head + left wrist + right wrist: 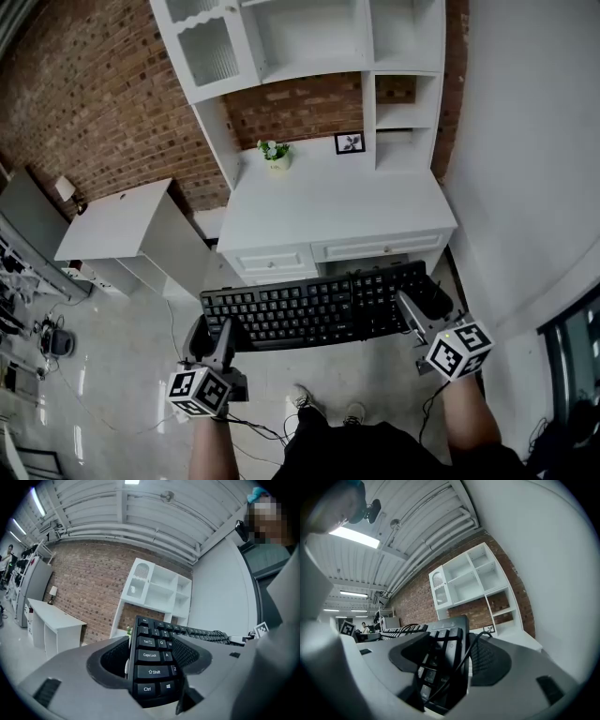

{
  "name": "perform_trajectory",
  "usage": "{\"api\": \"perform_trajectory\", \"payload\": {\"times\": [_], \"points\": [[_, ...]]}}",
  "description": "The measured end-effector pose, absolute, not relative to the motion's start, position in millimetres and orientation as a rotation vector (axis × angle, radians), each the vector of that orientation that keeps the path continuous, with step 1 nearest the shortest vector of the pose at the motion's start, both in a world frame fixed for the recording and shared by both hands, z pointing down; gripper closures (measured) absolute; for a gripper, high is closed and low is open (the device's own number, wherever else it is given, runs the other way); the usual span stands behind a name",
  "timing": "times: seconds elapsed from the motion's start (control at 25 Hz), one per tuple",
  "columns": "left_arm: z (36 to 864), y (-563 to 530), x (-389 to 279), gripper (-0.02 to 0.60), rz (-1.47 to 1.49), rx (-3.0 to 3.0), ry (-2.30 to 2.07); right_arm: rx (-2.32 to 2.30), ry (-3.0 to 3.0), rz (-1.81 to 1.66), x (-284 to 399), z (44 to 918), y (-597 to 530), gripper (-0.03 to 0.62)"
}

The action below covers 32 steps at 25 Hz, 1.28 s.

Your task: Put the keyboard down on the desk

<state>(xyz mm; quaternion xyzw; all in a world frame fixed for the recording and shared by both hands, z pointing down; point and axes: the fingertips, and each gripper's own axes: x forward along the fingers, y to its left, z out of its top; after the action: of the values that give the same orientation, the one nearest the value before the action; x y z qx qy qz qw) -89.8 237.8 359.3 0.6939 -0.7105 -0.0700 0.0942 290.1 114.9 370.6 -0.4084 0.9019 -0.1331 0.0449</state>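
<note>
Left tongs [214, 339] and right tongs [419, 314] pinch the keyboard [319, 307]; I'd carry it level over the desk [337, 202], upper centre

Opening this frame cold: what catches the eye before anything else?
A black keyboard hangs in mid-air low in the head view, its ends clamped by the left gripper and the right gripper. Beyond it a white desk stands against a brick wall, with a small potted plant and a framed picture at its back.
</note>
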Motion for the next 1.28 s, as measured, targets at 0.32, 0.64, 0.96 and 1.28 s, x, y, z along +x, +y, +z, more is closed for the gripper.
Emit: {"api": "perform_trajectory", "payload": {"times": [0.32, 0.64, 0.96, 1.28], "points": [[360, 236, -90, 0.279, -0.203, 2.068, -2.103, -1.259, 2.740, -0.405, 292, 372, 115, 0.316], [345, 229, -102, 0.279, -0.223, 2.083, -2.083, -1.288, 2.731, -0.396, 282, 354, 116, 0.315], [357, 201, -125, 0.279, -0.248, 2.096, -2.060, -1.319, 2.728, -0.367, 261, 357, 95, 0.315], [355, 157, -170, 0.279, -0.252, 2.094, -2.030, -1.351, 2.734, -0.367, 217, 349, 55, 0.316]]}}
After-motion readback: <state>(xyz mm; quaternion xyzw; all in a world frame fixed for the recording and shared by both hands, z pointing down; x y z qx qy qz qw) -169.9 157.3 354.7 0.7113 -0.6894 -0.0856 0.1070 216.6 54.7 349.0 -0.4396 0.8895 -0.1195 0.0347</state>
